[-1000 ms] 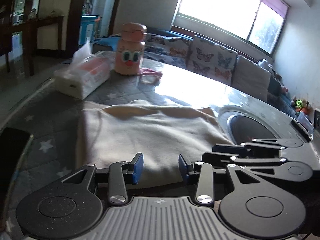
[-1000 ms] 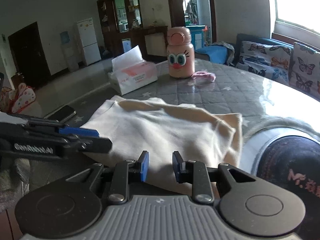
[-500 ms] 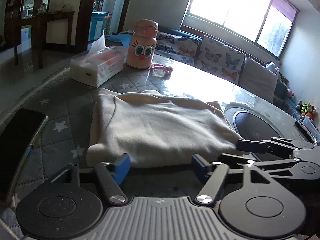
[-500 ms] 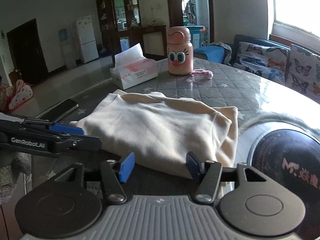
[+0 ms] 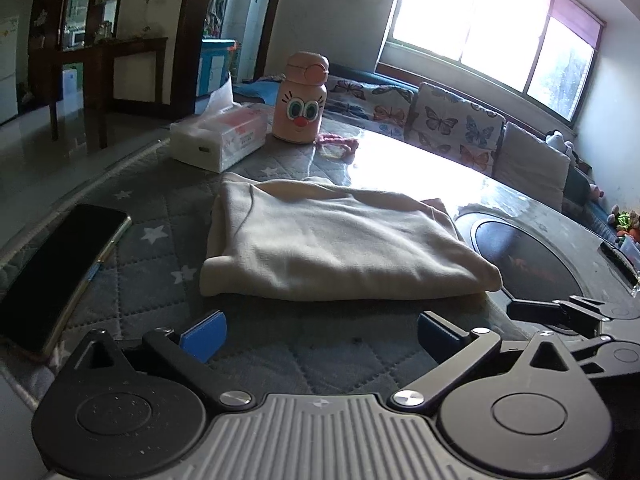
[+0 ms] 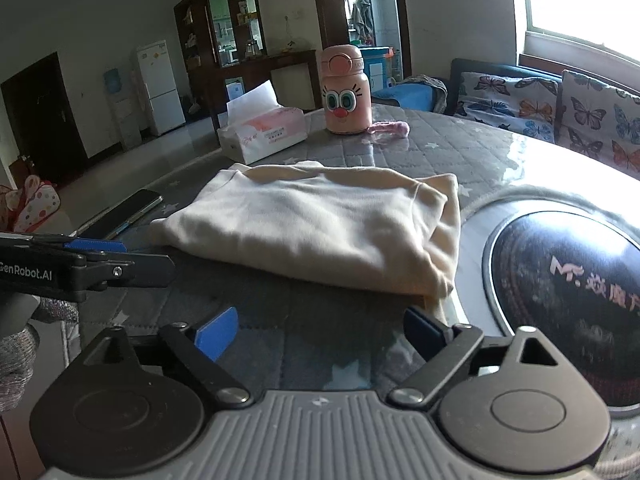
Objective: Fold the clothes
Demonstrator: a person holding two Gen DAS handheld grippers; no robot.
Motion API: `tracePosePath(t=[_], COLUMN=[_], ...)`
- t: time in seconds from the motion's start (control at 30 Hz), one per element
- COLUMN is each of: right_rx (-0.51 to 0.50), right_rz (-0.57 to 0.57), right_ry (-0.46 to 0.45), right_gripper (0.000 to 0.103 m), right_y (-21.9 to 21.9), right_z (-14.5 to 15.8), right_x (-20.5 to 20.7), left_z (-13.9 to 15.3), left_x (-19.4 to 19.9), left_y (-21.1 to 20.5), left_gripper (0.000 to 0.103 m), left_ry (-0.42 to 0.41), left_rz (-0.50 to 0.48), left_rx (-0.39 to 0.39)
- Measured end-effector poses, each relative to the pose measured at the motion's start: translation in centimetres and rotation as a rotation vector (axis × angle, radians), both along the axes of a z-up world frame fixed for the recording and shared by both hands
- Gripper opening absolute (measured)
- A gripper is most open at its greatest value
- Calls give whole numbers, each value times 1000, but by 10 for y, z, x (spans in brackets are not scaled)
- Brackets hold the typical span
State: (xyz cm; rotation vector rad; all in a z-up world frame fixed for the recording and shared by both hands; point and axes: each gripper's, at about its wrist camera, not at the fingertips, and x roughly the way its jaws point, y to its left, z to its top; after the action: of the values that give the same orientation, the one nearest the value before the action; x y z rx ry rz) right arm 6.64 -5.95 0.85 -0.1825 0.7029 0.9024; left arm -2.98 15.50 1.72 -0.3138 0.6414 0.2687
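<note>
A cream garment [image 5: 332,240] [image 6: 320,224] lies folded into a thick rectangle on the grey star-quilted table [image 5: 152,264]. My left gripper [image 5: 320,338] stands open just short of the garment's near edge, nothing between its blue pads. My right gripper [image 6: 320,330] is open too, a little back from the garment's near right corner. In the right wrist view the left gripper [image 6: 100,258] shows at the left edge. The right gripper [image 5: 560,312] appears at the right in the left wrist view.
A black phone [image 5: 56,276] lies left of the garment. Behind it are a tissue box [image 5: 218,138], a pink cartoon bottle [image 5: 302,98] and a pink hair tie [image 5: 338,144]. A round black cooktop [image 6: 568,280] sits in the table to the right.
Both grippers opened wide and drew back from the garment's near edge, which now lies free on the table.
</note>
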Motion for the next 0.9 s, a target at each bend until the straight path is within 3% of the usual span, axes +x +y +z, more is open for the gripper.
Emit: tracePosePath(t=[0.13, 0.9], right_rx=[2, -6], right_rz=[-10, -88], right_ry=[-2, 32], right_gripper=[103, 103], right_y=[-6, -29], right_z=[-1, -13], right_x=[-8, -25], left_z=[0, -12], left_x=[-5, -12], left_y=[-3, -36], left_gripper=[103, 103], left_ry=[-2, 79], left_rz=[3, 34], left_rx=[-2, 51])
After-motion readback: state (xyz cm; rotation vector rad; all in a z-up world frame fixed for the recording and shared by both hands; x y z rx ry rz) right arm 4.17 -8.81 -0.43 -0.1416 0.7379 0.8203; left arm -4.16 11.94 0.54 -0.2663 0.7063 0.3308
